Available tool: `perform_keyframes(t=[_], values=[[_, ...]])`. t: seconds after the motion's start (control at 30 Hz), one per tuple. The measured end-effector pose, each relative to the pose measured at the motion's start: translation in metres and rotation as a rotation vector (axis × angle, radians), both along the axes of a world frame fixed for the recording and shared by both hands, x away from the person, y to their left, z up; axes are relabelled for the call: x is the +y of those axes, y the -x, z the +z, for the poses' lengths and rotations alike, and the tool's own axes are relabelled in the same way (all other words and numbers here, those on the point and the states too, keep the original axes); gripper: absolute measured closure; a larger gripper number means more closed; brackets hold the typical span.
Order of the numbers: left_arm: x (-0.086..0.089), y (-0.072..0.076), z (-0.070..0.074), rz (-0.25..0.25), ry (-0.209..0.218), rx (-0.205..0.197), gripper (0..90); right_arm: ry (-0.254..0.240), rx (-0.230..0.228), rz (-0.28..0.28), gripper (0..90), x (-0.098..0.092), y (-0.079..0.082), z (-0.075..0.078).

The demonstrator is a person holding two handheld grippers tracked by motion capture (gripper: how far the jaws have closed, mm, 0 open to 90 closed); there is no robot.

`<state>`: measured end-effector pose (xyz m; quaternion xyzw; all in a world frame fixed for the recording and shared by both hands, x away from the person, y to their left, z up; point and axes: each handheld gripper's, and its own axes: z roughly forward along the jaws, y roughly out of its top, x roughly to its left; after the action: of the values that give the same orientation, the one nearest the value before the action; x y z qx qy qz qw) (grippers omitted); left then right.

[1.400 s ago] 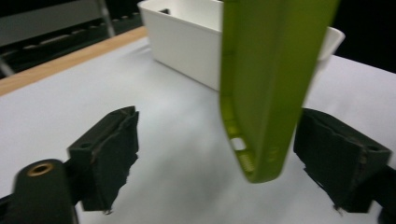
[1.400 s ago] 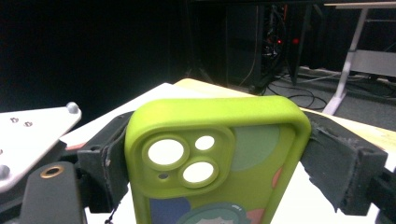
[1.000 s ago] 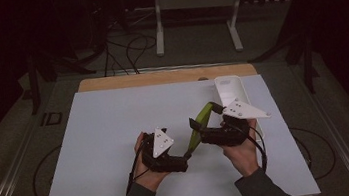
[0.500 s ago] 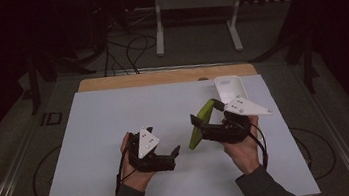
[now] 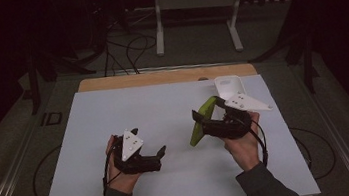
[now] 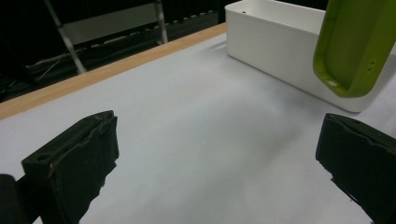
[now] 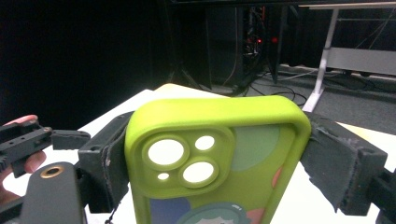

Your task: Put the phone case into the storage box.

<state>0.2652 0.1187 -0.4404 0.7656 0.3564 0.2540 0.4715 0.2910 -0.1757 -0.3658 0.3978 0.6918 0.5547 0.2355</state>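
Right claw [image 7: 212, 158] clamping green phone case [image 7: 215, 158], no readable writing

Looks like a dim lab or recording studio: a counter [image 5: 114, 115] under a white sheet with a wooden edge, loose cables [image 5: 128, 48] across the grey floor, a white metal stand [image 5: 191, 5], and dark equipment racks [image 7: 243, 37] with red indicator lights.

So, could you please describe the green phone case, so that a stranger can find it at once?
Look at the white table mat, towards its right side, just in front of the white box. There the right gripper clamps the phone case by its side edges, lifted and tilted. It is the one lime-green thing, with round camera cutouts.
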Motion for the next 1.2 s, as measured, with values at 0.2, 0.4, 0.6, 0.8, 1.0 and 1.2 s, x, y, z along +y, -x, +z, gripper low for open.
perform_keyframes(t=[0.2,0.4,0.6,0.8,1.0,1.2], values=[[0.013,0.001,0.0,0.011,0.012,-0.008,0.0,-0.001,-0.006,-0.015,16.7,-0.001,-0.004,0.005],[0.028,0.002,-0.003,0.031,0.02,-0.01,0.0,-0.001,-0.011,-0.03,16.7,-0.003,-0.009,0.009],[0.041,0.005,-0.005,0.037,0.026,-0.025,0.0,-0.005,0.002,-0.043,16.7,-0.006,-0.014,0.008],[0.053,0.007,-0.009,0.058,0.015,-0.024,0.0,-0.002,0.006,-0.058,16.7,-0.009,-0.018,0.008],[0.064,0.012,-0.013,0.075,0.014,-0.027,0.0,-0.002,0.002,-0.07,16.7,-0.011,-0.021,0.011],[0.075,0.017,-0.018,0.089,0.016,-0.026,0.0,0.002,-0.008,-0.081,16.7,-0.013,-0.025,0.015]])
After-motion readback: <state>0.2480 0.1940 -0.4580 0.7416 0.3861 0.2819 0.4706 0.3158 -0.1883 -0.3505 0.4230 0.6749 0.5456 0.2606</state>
